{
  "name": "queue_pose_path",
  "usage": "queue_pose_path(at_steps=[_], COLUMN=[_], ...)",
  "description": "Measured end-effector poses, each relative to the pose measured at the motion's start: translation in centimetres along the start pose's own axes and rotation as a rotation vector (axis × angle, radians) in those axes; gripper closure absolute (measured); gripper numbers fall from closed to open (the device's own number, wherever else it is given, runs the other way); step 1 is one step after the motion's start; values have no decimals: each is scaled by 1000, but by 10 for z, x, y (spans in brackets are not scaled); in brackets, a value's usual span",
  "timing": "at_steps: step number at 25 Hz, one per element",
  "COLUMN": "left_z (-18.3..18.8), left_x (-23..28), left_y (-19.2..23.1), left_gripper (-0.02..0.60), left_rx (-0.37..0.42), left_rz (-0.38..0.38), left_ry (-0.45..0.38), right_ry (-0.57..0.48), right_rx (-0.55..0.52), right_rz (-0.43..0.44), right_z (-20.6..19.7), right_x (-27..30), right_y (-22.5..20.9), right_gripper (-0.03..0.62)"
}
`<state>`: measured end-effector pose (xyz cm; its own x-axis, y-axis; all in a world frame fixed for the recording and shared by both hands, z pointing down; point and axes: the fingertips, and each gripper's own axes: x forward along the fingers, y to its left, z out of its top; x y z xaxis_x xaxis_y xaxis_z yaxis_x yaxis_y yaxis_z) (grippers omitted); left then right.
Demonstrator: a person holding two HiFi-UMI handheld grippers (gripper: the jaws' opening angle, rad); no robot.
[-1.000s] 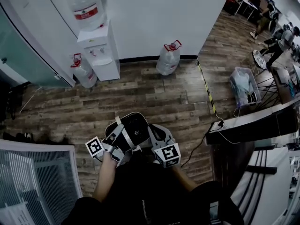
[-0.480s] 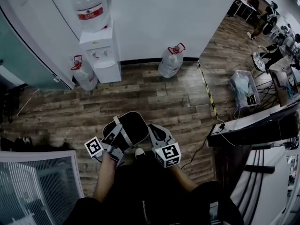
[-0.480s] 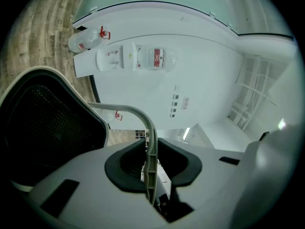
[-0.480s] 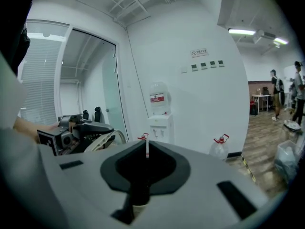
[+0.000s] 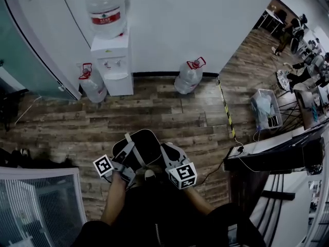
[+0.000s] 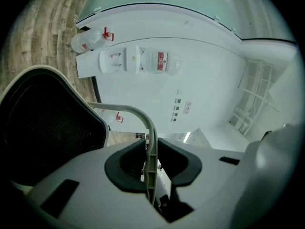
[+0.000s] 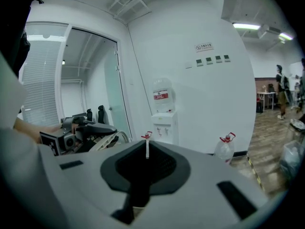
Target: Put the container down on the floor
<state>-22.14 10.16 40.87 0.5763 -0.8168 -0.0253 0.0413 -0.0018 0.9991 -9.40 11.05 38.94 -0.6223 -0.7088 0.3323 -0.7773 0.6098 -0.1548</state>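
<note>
Shifted slightly away from the water dispenser [image 5: 115, 66] since a second ago, with the container [image 5: 141, 144] held in front of it, well apart, apparently clear of the floor [image 5: 195, 112]. Left gripper [image 6: 150, 151] clamped on the pale handle [image 6: 138, 116]; right gripper [image 7: 147, 149] closed on the container's other side. Carry phase, set-down pending. Lower both grippers together, level, before releasing. Opening upward; long axis apparently parallel to the dispenser's front.

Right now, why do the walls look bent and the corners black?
Wide-angle lenses: the left gripper view shows the water dispenser sideways inside a round black border; the right gripper view bends the wall; the head view is dim around the container.
</note>
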Motion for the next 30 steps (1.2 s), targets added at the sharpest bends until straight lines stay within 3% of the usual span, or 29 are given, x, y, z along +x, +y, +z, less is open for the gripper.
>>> queue_pose_path(at_steps=[13, 30], left_z=[36, 90], left_x=[64, 212], left_y=[15, 1], left_gripper=[503, 502], left_rx=[-11, 16], left_rz=[45, 67], left_ry=[-22, -121], right_ry=[-7, -14], right_rx=[45, 83], right_rz=[64, 197], right_z=[26, 87], right_x=[72, 153], right_y=[-56, -192], right_gripper=[568, 568])
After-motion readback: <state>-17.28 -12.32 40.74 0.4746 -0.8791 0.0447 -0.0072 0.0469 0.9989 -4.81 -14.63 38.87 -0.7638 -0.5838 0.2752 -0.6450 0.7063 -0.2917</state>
